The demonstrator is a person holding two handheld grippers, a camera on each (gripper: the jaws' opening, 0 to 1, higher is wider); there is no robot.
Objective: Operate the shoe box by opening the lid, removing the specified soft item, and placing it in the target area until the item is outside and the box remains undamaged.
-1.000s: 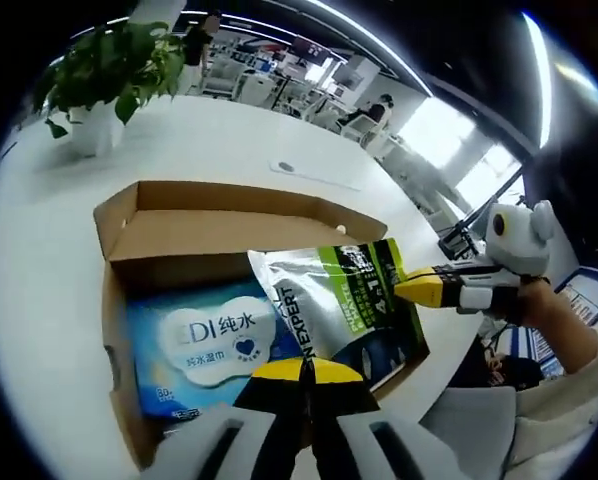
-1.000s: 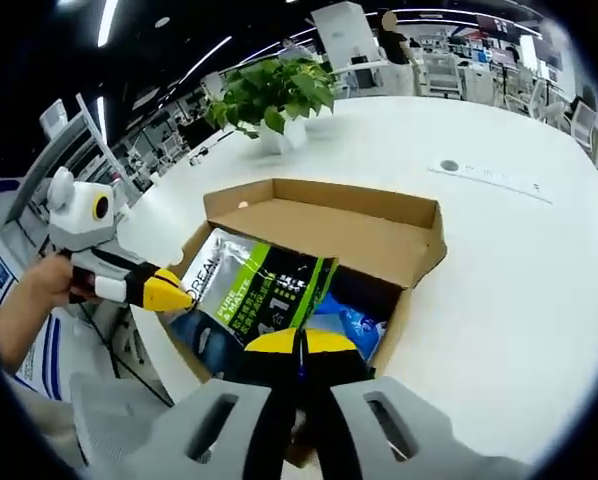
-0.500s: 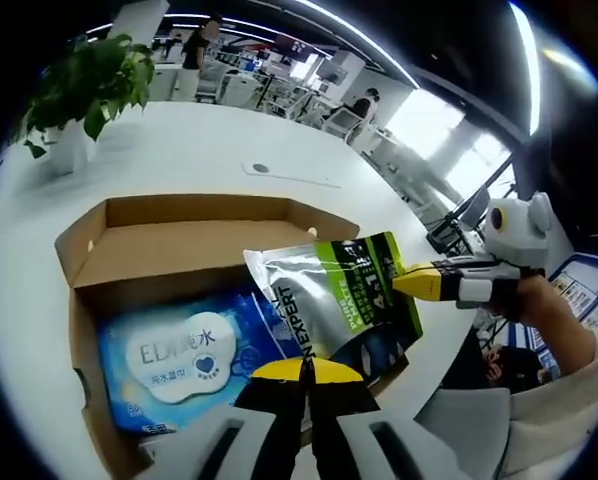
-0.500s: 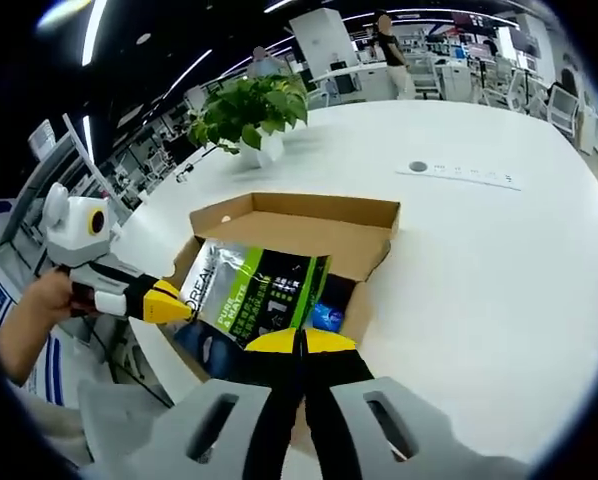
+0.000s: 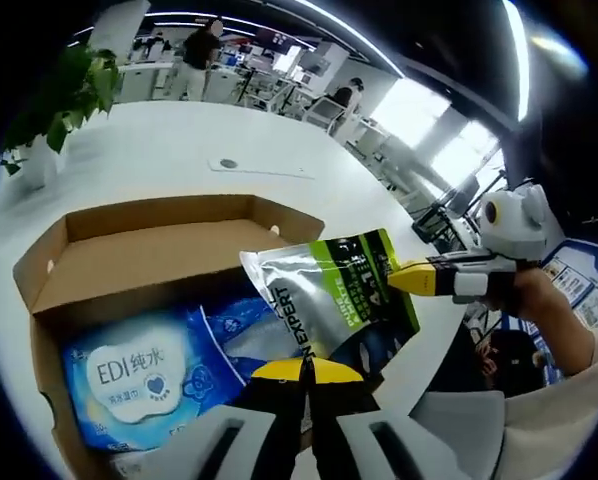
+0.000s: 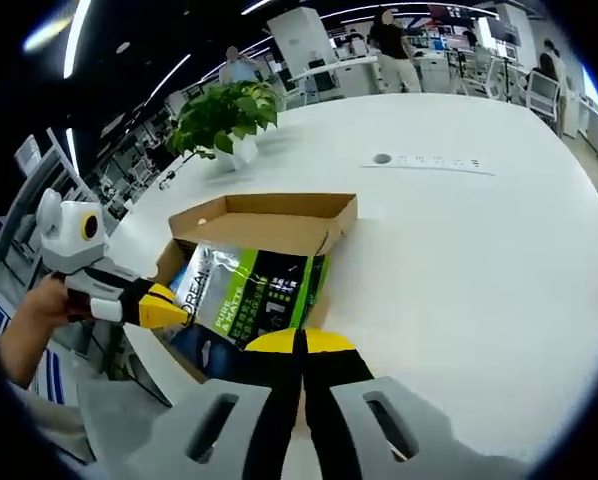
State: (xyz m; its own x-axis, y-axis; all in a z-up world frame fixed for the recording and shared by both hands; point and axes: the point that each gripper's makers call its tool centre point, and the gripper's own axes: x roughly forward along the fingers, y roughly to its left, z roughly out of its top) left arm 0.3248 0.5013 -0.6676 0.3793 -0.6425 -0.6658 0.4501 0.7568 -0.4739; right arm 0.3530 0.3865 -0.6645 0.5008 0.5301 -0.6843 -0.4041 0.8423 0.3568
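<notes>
Lifting silver-green pouch (image 5: 334,300) at frame centre, above open shoe box (image 5: 169,225) | left gripper (image 5: 304,372) and right gripper (image 6: 301,345) each clamped an edge | best raised level, clearing the walls.

Left claw (image 5: 304,368) jaws closed together, right claw (image 6: 301,340) likewise, hands gripping each handle
</notes>
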